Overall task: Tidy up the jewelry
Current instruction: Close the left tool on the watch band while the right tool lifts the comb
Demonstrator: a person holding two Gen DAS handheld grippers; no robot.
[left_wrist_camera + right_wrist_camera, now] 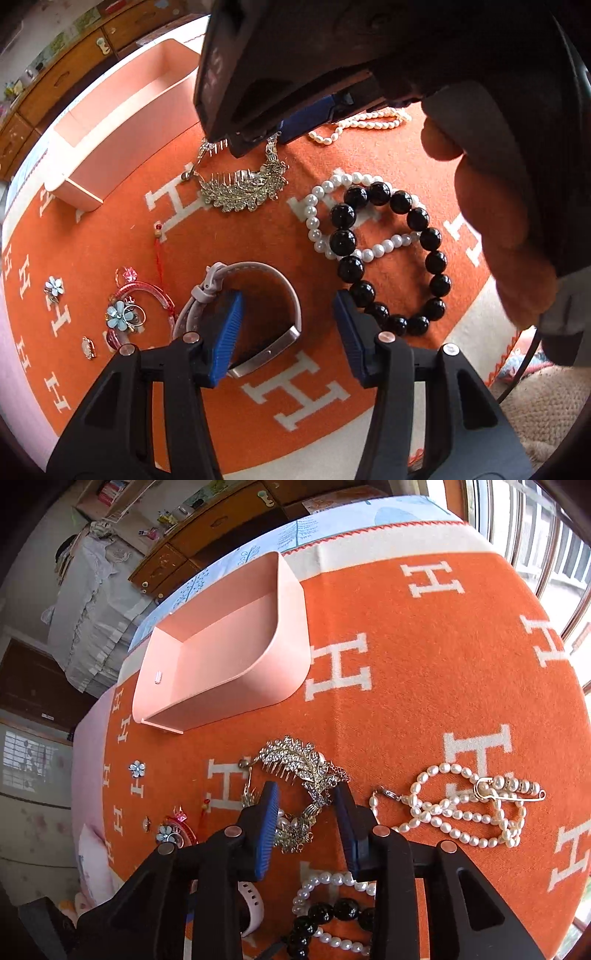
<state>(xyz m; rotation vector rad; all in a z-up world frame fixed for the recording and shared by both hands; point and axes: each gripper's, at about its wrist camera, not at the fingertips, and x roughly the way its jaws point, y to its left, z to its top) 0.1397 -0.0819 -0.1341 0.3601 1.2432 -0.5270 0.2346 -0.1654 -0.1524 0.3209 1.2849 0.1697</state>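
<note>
Jewelry lies on an orange blanket (229, 251). My left gripper (288, 321) is open above a white watch (258, 295), beside a black bead bracelet (391, 258) crossing a white pearl bracelet (317, 218). My right gripper (306, 808) is open with its fingers on either side of a silver leaf hair comb (295, 760); it shows from above in the left wrist view (255, 144), over the comb (243, 192). An empty pink box (221, 653) stands beyond the comb, also in the left wrist view (122, 122). A pearl necklace (454, 812) with a gold pin (509, 790) lies right.
Small pieces lie at the left: blue flower brooches (120, 314), a pink bangle (147, 291), a red cord (159, 251). Wooden drawers (207, 528) stand behind the bed. A window (554, 546) is at the right. The blanket edge (472, 332) is near the black bracelet.
</note>
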